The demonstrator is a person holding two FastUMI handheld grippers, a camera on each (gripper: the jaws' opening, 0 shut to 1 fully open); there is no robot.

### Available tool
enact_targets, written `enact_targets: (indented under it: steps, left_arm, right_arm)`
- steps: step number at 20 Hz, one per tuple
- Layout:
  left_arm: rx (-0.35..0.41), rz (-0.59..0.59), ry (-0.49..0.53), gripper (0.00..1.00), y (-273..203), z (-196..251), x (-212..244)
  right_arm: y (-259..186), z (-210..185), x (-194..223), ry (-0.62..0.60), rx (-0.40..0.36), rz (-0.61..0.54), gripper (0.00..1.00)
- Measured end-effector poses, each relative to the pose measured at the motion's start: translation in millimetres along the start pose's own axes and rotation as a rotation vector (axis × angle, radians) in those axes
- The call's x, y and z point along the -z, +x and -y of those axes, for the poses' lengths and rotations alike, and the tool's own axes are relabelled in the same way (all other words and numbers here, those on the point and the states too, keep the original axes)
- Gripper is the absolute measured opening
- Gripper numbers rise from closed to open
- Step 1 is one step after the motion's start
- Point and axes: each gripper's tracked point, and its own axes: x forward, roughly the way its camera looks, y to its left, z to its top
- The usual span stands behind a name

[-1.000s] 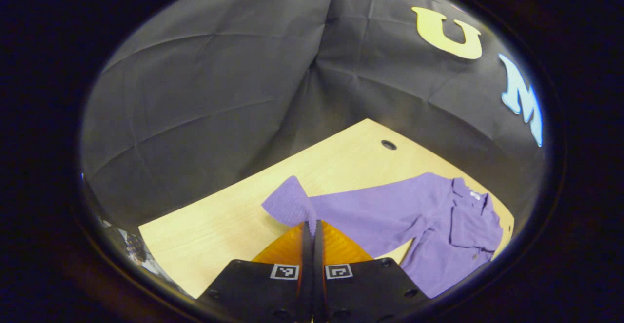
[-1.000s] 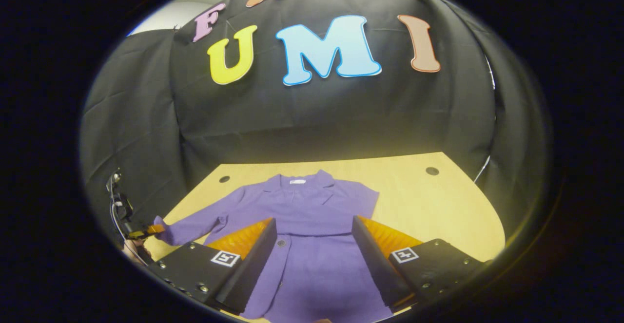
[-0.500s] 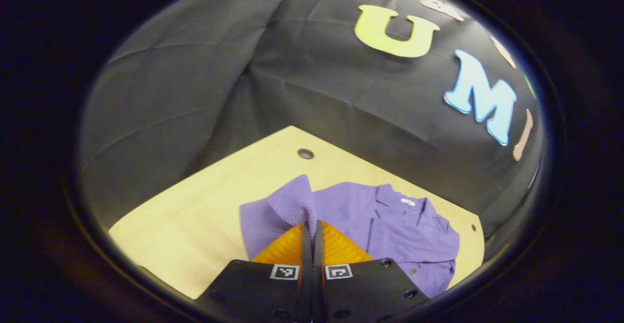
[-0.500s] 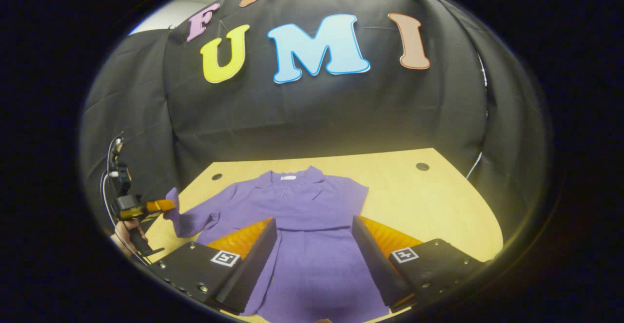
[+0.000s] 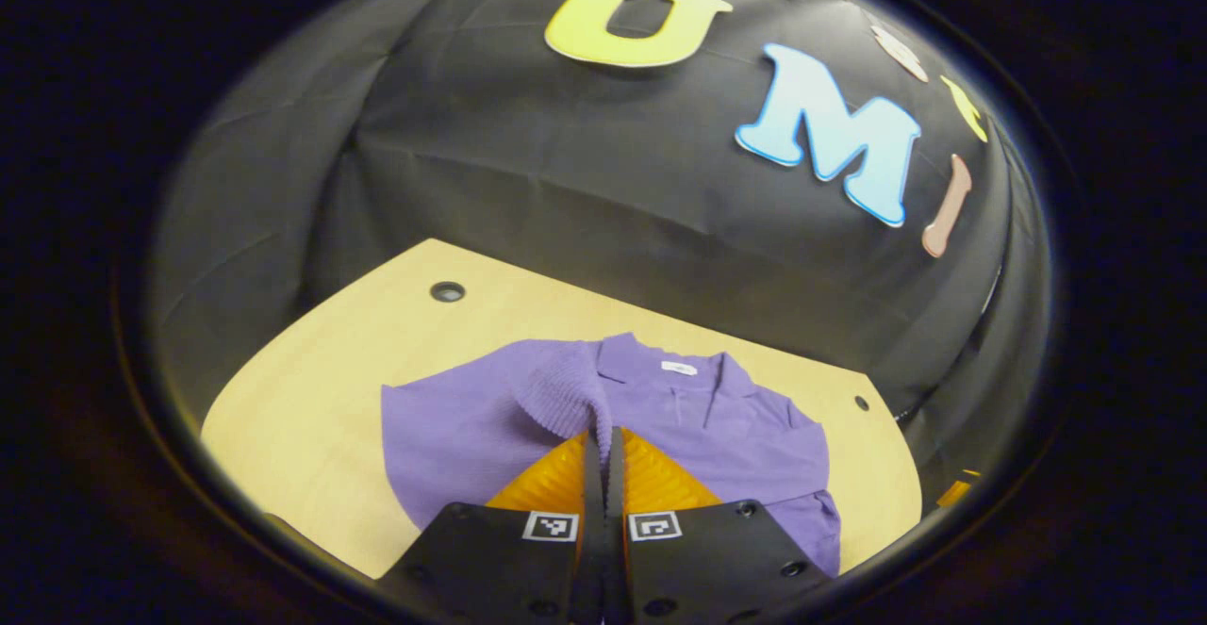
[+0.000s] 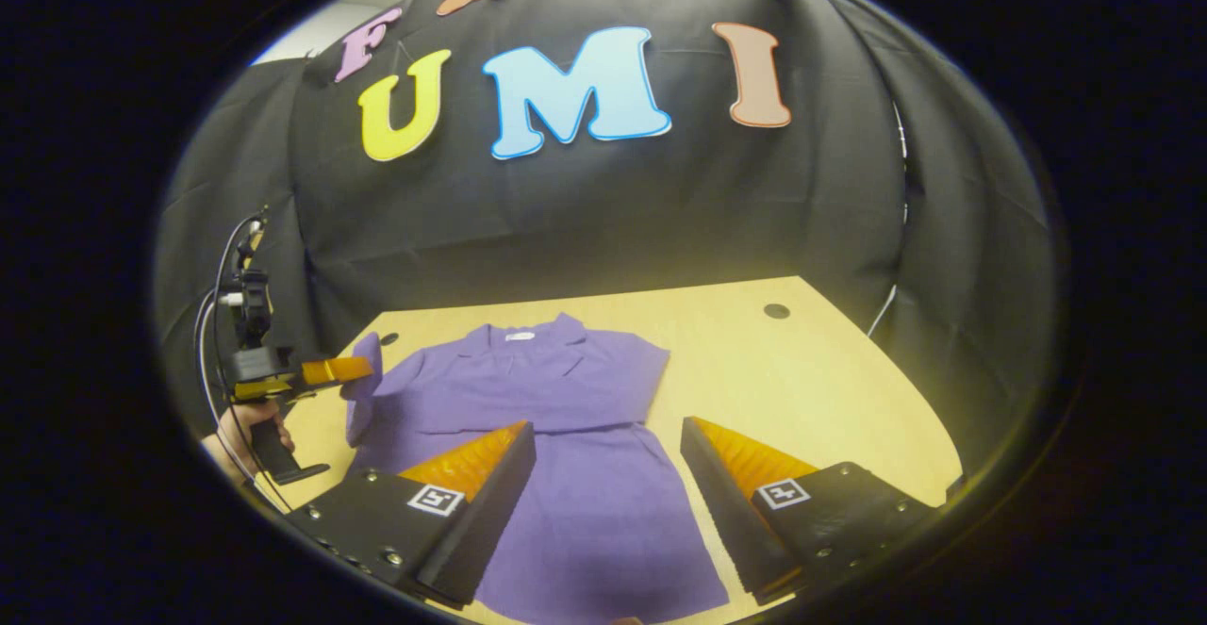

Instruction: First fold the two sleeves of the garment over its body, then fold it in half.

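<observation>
Pinching purple sleeve cuff (image 5: 566, 389) above garment (image 6: 566, 474), left tool (image 5: 603, 436), right tool (image 6: 608, 436) spread

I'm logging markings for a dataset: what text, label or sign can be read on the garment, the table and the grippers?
Neck label on the purple garment: white, too small to read.
Square markers on the left gripper: black-and-white code patterns, no words.
Markers on the right gripper: the same kind, no words.
Table: no text.

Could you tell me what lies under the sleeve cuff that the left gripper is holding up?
Under the cuff in the left gripper lies the purple garment on the table; the cloth directly beneath is covered.
</observation>
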Motion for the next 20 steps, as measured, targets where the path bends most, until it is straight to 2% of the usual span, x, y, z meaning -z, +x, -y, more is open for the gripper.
enact_targets:
  steps: [7,13,16,20]
  left_arm:
    - [0.112,-0.053,0.132,0.05,25,80,21]
    - [0.2,-0.094,0.304,0.05,55,162,53]
    - [0.217,-0.094,0.394,0.05,67,183,65]
    - [0.246,-0.087,0.45,0.06,73,207,77]
  right_arm:
    - [-17,33,21,0.045,0.067,-0.012,0.97]
    - [-37,79,43,0.075,0.132,-0.03,0.97]
    - [-37,88,45,0.068,0.117,-0.033,0.97]
    - [-31,98,58,0.046,0.061,-0.063,0.97]
